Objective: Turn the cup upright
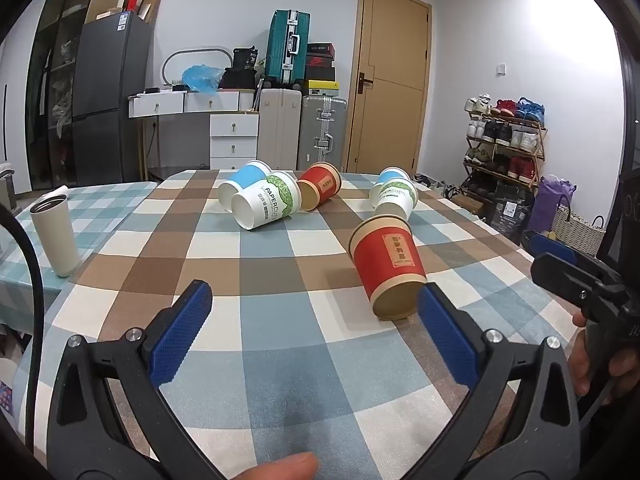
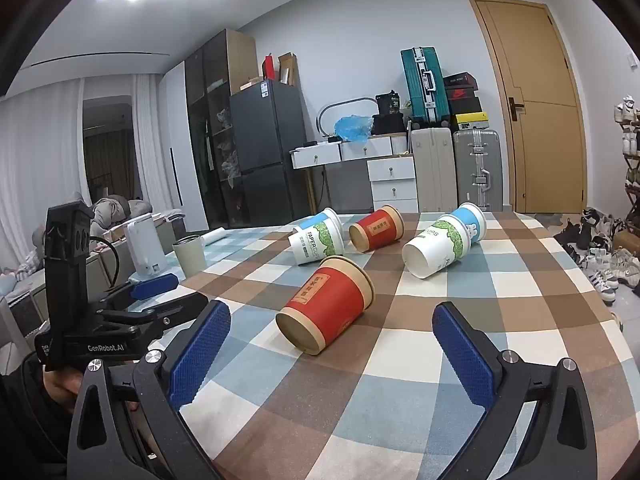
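Several paper cups lie on their sides on the checked tablecloth. The nearest is a red cup (image 1: 390, 264), base end toward me; in the right wrist view (image 2: 326, 306) it lies just ahead between my fingers. Further back lie a second red cup (image 1: 320, 185) (image 2: 376, 227), two white-and-green cups (image 1: 266, 205) (image 1: 394, 197) and blue-and-white cups (image 1: 246, 178). My left gripper (image 1: 316, 312) is open and empty, its right pad close to the red cup's base. My right gripper (image 2: 332, 332) is open and empty, short of that cup.
A beige steel tumbler (image 1: 54, 234) stands upright at the table's left edge, also in the right wrist view (image 2: 190, 256), next to a white kettle (image 2: 146, 250). The other hand-held gripper shows at the right edge (image 1: 580, 280). Suitcases, drawers and a shoe rack stand beyond the table.
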`<action>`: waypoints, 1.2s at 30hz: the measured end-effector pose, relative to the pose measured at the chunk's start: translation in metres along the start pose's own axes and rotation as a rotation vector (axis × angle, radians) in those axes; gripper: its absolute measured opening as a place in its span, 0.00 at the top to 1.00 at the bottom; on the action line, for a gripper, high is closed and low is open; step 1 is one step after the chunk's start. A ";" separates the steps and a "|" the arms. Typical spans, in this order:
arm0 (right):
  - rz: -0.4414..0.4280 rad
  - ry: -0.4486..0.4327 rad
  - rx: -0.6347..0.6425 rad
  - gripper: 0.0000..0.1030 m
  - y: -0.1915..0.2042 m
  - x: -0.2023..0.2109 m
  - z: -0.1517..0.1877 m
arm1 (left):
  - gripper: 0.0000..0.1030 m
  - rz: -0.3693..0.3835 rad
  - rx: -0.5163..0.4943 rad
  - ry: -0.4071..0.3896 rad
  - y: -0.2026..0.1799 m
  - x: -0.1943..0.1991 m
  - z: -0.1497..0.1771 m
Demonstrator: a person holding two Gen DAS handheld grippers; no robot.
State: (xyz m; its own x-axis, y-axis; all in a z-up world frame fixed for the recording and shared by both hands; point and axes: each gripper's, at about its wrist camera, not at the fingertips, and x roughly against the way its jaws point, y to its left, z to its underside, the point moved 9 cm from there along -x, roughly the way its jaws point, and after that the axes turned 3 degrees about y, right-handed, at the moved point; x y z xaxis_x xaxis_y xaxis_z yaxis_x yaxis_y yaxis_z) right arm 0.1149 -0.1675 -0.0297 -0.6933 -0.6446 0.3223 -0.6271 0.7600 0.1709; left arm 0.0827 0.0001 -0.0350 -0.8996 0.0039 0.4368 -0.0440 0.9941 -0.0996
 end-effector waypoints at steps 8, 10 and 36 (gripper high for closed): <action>0.001 0.012 -0.002 0.00 0.000 -0.001 0.001 | 0.01 0.004 0.002 0.001 0.002 0.000 0.000; 0.000 0.013 -0.002 0.00 0.000 -0.001 0.001 | 0.01 0.002 0.001 0.001 0.001 -0.001 0.000; 0.001 0.014 -0.003 0.00 0.001 -0.001 0.001 | 0.01 -0.002 -0.007 -0.002 0.000 0.000 0.000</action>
State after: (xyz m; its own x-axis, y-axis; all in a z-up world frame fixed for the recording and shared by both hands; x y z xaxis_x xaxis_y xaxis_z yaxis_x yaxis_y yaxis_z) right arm 0.1150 -0.1663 -0.0313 -0.6889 -0.6428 0.3350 -0.6254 0.7607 0.1737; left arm 0.0827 0.0000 -0.0348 -0.9001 0.0020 0.4356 -0.0425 0.9948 -0.0923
